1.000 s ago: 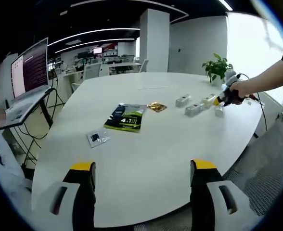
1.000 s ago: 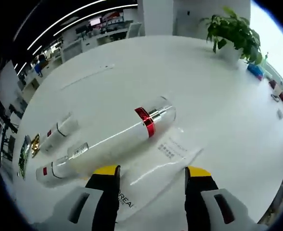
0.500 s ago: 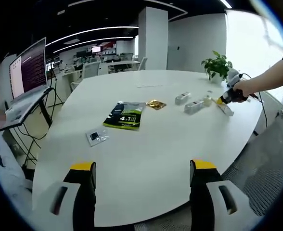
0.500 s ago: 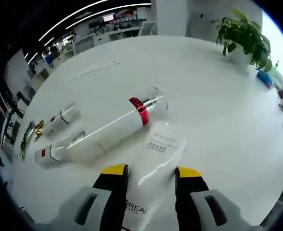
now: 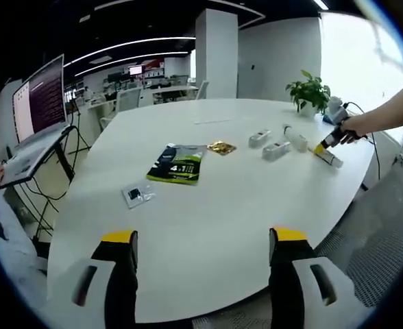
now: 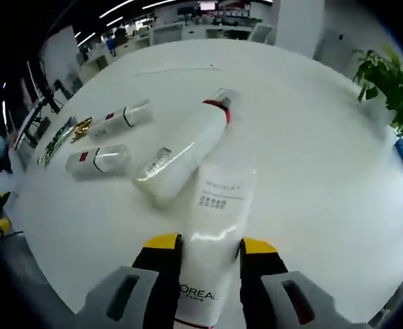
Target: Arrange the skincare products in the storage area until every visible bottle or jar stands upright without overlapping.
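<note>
My right gripper (image 6: pixel 208 244) is shut on a white L'Oreal tube (image 6: pixel 222 205), whose far end reaches the side of a tall white bottle with a red band (image 6: pixel 184 152) lying on the white table (image 6: pixel 311 157). Two shorter white bottles (image 6: pixel 97 159) (image 6: pixel 124 116) lie on their sides to its left. In the left gripper view the same bottles (image 5: pixel 277 149) lie at the far right of the table, and beside them a person's hand holds the right gripper (image 5: pixel 330 142) with the tube (image 5: pixel 328 157). My left gripper (image 5: pixel 203 240) is open over the table's near edge, holding nothing.
A green packet (image 5: pixel 177 164), a gold packet (image 5: pixel 221 147) and a small sachet (image 5: pixel 136 195) lie mid-table. A potted plant (image 5: pixel 310 94) stands at the far right edge. A laptop on a stand (image 5: pixel 37 116) is off to the left. A mesh chair (image 5: pixel 386 233) sits at the right.
My right gripper has shut on the tube, which now sits between the jaws, and has swung to the right. The left gripper has stayed put.
</note>
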`<state>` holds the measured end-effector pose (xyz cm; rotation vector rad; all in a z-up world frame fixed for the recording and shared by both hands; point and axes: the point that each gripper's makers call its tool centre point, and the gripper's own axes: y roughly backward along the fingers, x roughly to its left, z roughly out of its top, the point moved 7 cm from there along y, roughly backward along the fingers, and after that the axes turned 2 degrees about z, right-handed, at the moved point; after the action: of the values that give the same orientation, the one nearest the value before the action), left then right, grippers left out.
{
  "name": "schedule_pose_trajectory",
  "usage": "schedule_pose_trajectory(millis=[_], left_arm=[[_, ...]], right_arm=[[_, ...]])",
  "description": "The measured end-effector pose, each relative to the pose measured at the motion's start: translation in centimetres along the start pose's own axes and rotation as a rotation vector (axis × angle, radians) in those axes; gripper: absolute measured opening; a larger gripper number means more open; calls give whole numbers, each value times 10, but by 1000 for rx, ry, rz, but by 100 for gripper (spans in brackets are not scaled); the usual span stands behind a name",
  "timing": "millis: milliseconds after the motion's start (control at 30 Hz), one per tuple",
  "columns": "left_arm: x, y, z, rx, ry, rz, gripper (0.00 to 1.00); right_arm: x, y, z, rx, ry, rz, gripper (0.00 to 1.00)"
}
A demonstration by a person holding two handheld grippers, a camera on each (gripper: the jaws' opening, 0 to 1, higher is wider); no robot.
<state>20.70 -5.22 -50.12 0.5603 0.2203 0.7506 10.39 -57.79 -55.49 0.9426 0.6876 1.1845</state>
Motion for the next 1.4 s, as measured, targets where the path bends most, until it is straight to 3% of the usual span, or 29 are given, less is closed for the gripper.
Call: schedule_pose_trajectory(millis=[133,200,333,433,533,867,967,1133,1400], left_arm=[[0,0,0,1,-2,-2,71],[-1,0,0,3,-6,-4,70],[-1,0,0,1,-6,-6,70],[-1,0,1,-2,-5,-7,70],[-1,0,1,-3,-9,-9,70],[-3,0,1,-7,-14,-17,70],[-2,-1,1,-9,-12,-16,70],[-2,-1,2,-17,-7,-16,71],[-3,-1,3,-30,4,-28,71]], right_arm=[[11,1,1,67,62,-10,25],[10,1,2,75,46,-14,25],[7,2,-1,42,6,-15,22],[0,1,0,-3,-78,21,21],[2,4,-5,-6,-111,13,21],[44,33,-17,-198,6,60,21],[51,37,-12,-277,19,67,21],[85,56,-1,-421,23,101,20],[136,76,16,-547,116,161,20]])
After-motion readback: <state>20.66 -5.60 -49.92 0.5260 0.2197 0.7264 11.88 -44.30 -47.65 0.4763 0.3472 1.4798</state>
